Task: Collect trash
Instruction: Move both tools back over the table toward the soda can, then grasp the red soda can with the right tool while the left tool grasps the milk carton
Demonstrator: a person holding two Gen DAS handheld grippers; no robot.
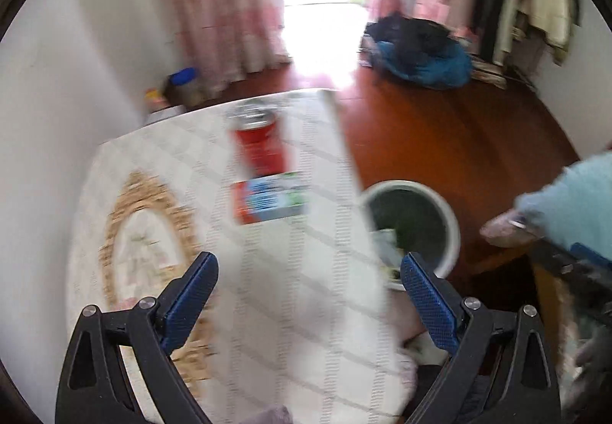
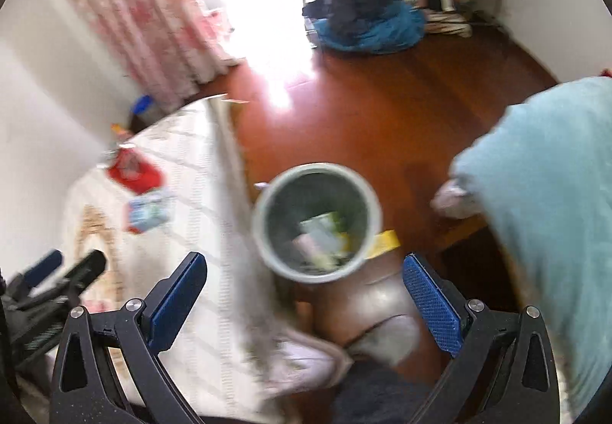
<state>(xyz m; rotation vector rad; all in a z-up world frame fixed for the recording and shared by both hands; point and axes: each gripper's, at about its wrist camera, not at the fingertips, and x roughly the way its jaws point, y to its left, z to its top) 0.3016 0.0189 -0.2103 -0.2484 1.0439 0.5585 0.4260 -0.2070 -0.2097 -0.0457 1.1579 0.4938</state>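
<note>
Both grippers gape wide and hold nothing: the left gripper (image 1: 309,284) over the quilted white tablecloth (image 1: 306,309), the right gripper (image 2: 305,286) above the round grey trash bin (image 2: 267,202). A blurred red can (image 1: 259,147) stands near the table's far edge, a glossy carton (image 1: 271,200) lying just before it.

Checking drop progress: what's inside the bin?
The bin holds a few crumpled wrappers and papers, pale green, white and yellow. Blur hides detail; anything beneath them is covered.
</note>
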